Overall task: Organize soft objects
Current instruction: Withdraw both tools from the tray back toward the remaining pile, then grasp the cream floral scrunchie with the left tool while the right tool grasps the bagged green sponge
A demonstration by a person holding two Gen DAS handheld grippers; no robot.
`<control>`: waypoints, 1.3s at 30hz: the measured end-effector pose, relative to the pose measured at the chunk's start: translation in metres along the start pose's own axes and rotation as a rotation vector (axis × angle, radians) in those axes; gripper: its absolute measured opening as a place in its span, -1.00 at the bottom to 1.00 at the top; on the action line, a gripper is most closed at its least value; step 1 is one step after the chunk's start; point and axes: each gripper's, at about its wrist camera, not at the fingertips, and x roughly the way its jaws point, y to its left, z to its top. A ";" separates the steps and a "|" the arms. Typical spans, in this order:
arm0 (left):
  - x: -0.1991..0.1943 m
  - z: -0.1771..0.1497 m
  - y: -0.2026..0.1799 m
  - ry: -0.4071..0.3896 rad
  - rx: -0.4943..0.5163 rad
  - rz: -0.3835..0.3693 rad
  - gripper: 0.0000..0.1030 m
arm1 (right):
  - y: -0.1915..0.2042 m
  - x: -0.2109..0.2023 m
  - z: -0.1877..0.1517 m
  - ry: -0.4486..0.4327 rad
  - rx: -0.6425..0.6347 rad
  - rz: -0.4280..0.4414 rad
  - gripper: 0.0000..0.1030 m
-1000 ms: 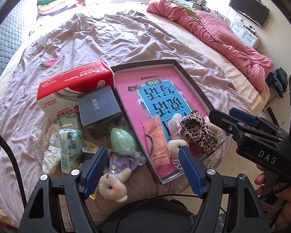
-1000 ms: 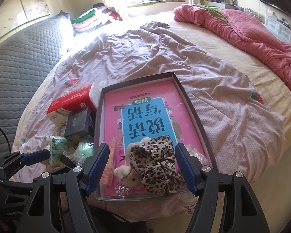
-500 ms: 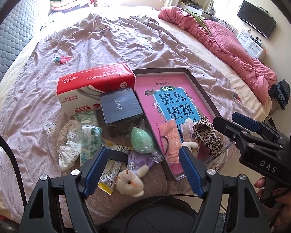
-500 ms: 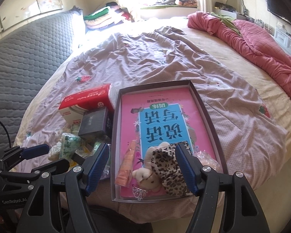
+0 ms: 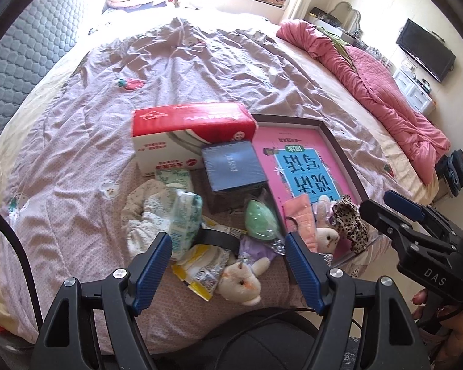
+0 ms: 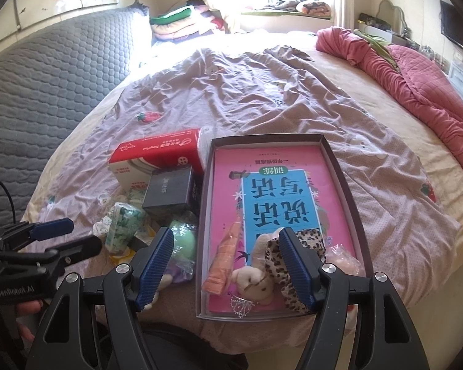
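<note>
A shallow dark box (image 6: 344,182) with a pink and blue book in it lies on the bed. At its near end sit a plush bunny (image 6: 251,279), a leopard-print scrunchie (image 6: 311,240) and a folded orange cloth (image 6: 223,257). Left of the box lie a white plush toy (image 5: 239,282), a green egg-shaped sponge (image 5: 260,220), a floral cloth (image 5: 145,212) and a green tissue pack (image 5: 185,219). My left gripper (image 5: 228,273) hovers open above the plush toy. My right gripper (image 6: 225,269) hangs open over the box's near end, with nothing held.
A red and white tissue box (image 5: 188,135) and a dark blue box (image 5: 231,165) stand behind the loose pile. A yellow wrapper (image 5: 200,273) lies near the plush toy. A pink quilt (image 5: 382,92) is bunched at the far right; the bed edge is close below.
Both views slid so the items now sit further right in frame, and each gripper rolled a little. The jaws stayed equally wide and nothing was picked up.
</note>
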 end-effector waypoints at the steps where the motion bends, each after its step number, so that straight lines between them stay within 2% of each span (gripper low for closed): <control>1: -0.001 0.000 0.005 -0.003 -0.010 0.007 0.45 | 0.001 -0.001 0.000 -0.003 -0.005 0.000 0.40; 14: -0.012 -0.006 0.068 -0.012 -0.132 0.059 0.45 | 0.024 0.005 -0.002 0.015 -0.066 0.017 0.41; 22: -0.006 -0.020 0.100 0.018 -0.182 0.088 0.45 | 0.043 0.017 -0.008 0.044 -0.123 0.038 0.41; 39: 0.034 -0.032 0.115 0.105 -0.215 0.078 0.45 | 0.066 0.051 -0.021 0.124 -0.188 0.063 0.41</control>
